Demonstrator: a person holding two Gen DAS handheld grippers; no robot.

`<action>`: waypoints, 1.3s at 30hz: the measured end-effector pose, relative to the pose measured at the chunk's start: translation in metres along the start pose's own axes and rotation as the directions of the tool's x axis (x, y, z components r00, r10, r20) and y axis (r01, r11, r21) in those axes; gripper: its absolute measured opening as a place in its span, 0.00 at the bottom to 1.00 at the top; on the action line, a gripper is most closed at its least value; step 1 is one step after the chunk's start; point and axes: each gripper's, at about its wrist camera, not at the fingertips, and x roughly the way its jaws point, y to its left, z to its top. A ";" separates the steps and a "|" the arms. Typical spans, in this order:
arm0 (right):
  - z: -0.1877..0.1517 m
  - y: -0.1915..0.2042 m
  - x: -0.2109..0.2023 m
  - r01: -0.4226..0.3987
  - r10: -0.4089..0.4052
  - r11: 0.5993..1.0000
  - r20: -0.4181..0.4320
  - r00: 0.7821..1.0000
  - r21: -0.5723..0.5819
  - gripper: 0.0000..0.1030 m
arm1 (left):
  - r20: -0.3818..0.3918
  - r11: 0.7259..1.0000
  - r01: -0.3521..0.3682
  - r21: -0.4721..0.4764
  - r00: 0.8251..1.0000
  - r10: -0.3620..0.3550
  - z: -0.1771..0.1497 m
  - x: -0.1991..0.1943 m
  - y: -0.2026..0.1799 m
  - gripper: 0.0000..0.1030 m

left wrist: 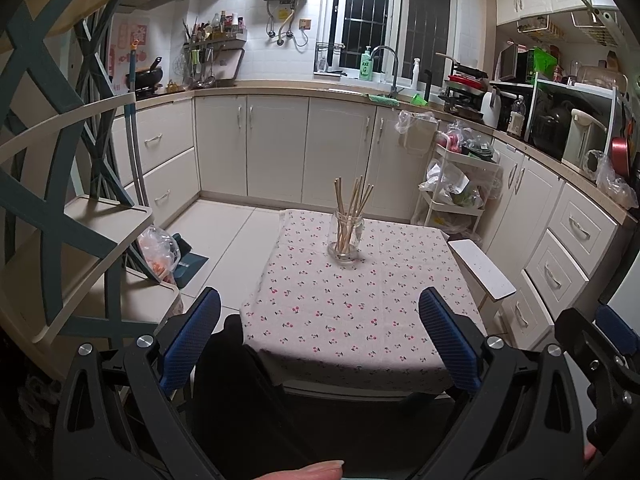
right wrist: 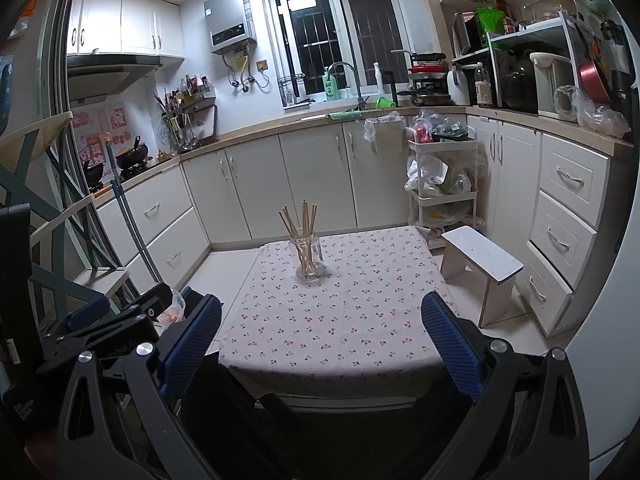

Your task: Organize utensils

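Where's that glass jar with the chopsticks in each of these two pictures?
Left wrist view: the glass jar stands just right of centre, on the far part of the tablecloth.
Right wrist view: the glass jar stands just left of centre.
Shared landmark: the white stool, right of the table.

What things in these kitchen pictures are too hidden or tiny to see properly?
- Chopsticks: exact count unclear in both views; they overlap inside the jar.
- Table: legs hidden by the cloth in both views.
- Left gripper: in the right wrist view, cut off by that camera's own fingers.
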 end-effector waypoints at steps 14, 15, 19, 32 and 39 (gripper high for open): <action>0.002 0.001 0.001 0.000 0.000 1.000 -0.002 1.000 0.000 0.93 | 0.000 1.000 0.004 -0.004 1.000 -0.004 -0.001 0.003 0.007 0.93; 0.002 0.001 0.001 0.000 0.000 1.000 -0.002 1.000 -0.001 0.93 | 0.000 1.000 0.005 -0.004 1.000 -0.005 -0.001 0.003 0.006 0.93; 0.002 0.001 0.001 0.000 0.000 1.000 -0.002 1.000 0.000 0.93 | -0.001 1.000 0.007 -0.002 1.000 -0.007 -0.001 0.003 0.006 0.93; 0.003 0.000 0.001 -0.001 0.001 1.000 -0.003 1.000 0.001 0.93 | -0.003 1.000 0.011 0.003 1.000 -0.011 -0.001 0.002 0.006 0.93; 0.002 0.000 0.000 -0.005 0.005 1.000 -0.005 1.000 0.013 0.93 | -0.009 1.000 0.007 0.011 1.000 -0.007 0.000 0.002 0.005 0.93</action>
